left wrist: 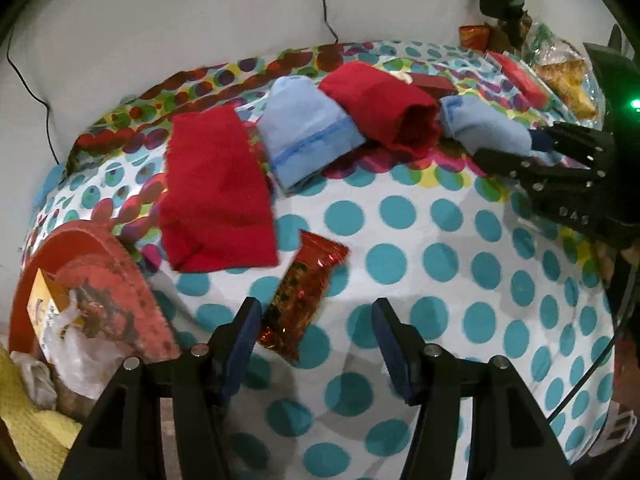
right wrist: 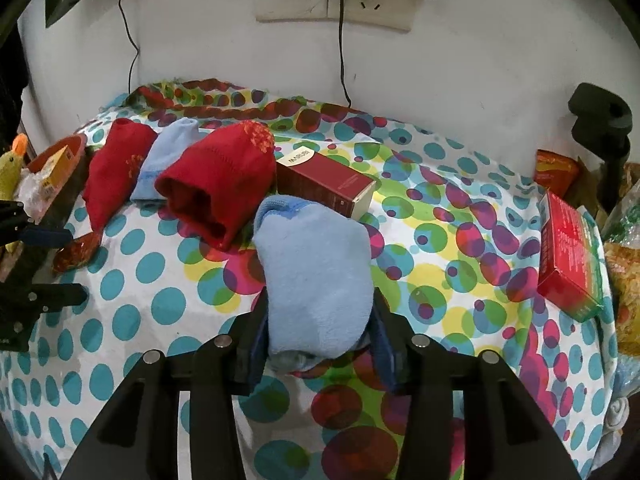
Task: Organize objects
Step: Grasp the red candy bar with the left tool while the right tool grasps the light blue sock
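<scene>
Left wrist view. The left gripper (left wrist: 316, 344) is shown with its fingers spread apart and nothing between them, held above a table covered by a dotted cloth (left wrist: 440, 280). A red snack packet (left wrist: 300, 296) lies on the cloth just ahead of the left finger. Beyond it, four socks are laid in a row: a flat red sock (left wrist: 216, 192), a light blue sock (left wrist: 304, 132), a bunched red sock (left wrist: 384, 108) and a second light blue sock (left wrist: 484, 128). The last of these is seen clamped at one end by the right gripper (left wrist: 536, 146), which enters from the right edge. An orange bowl (left wrist: 80, 264) holding a yellow box (left wrist: 48, 300) stands at the left edge.

Right wrist view. The right gripper (right wrist: 320, 336) is shown closed on the second light blue sock (right wrist: 316, 276), whose free end rests on the cloth (right wrist: 440, 280). Behind the sock lie the bunched red sock (right wrist: 224, 184) and a dark red box (right wrist: 328, 184), the latter touching the sock's far end. The other light blue sock (right wrist: 164, 164) and the flat red sock (right wrist: 112, 172) are seen further left. A red carton (right wrist: 568, 256) lies near the right edge. The left gripper (right wrist: 52, 264) is partly visible at the left edge, fingers apart. A wall socket (right wrist: 332, 0) is mounted above.
</scene>
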{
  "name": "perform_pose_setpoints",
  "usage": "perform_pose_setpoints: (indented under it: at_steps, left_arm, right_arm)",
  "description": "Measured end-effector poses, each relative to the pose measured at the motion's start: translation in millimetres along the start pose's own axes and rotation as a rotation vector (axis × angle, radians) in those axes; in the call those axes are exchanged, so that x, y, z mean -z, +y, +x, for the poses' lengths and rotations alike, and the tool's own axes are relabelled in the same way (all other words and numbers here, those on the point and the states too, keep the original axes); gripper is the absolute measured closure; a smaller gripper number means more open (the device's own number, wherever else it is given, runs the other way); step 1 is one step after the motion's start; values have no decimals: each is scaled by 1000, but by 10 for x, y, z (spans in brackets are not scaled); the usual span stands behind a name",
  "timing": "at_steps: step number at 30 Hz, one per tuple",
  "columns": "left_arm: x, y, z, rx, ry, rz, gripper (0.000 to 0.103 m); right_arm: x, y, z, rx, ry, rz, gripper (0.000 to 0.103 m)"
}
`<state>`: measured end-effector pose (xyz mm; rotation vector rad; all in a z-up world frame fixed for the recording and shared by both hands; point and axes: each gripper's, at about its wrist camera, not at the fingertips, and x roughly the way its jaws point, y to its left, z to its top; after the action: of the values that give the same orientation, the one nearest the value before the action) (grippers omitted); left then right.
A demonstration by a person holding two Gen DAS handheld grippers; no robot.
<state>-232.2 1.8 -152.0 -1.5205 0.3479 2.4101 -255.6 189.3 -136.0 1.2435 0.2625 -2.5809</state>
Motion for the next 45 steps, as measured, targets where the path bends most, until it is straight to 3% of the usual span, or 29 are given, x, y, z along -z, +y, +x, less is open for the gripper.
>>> perform_pose_setpoints:
  at_steps: [10, 16, 21, 23, 25, 27, 30, 32, 36, 37, 38, 39, 41, 45]
  left_arm:
    - [-8, -94, 28, 76, -86, -140, 46]
    - [-23, -43, 67, 0, -143, -221, 46]
    - [17, -90, 69, -32, -179, -223, 46]
    - [46, -102, 65, -30, -204, -217, 46]
    - [75, -91, 59, -24, -224, -220, 46]
    - [76, -75, 54, -18, -227, -231, 44]
    - [63, -131, 61, -52, -221, -210, 44]
    - [78, -118, 59, -47, -224, -230, 44]
    - [92, -117, 50, -42, -231, -233, 44]
    - [97, -112, 47, -39, -232, -236, 44]
    - [101, -104, 42, -35, -235, -239, 46]
    - [109, -99, 31, -22, -242, -242, 59]
    - [115, -74, 26, -36, -243, -258, 77]
    - [126, -33, 14, -29, -249, -277, 81]
  right_arm:
    - [-1, -34, 13, -8, 9, 27, 52]
    - [-3, -51, 26, -10, 12, 30, 47]
    - [2, -42, 27, -14, 12, 29, 46]
    - [1, -48, 32, -17, 14, 30, 41]
    - [-4, -54, 74, 3, 36, 34, 15]
    - [-1, -116, 99, -2, 50, 64, 5]
    - [1, -99, 93, 9, 50, 58, 6]
    - [1, -94, 86, 8, 48, 59, 9]
    - [2, -49, 19, -6, 14, 41, 44]
    - [1, -20, 7, -14, 10, 28, 47]
    - [-1, -2, -4, -16, 5, 18, 54]
    - [-4, 6, -13, -14, 1, 11, 62]
    - [-10, 31, -20, -13, -1, -3, 63]
    - [-1, 1, -32, -18, -9, 4, 66]
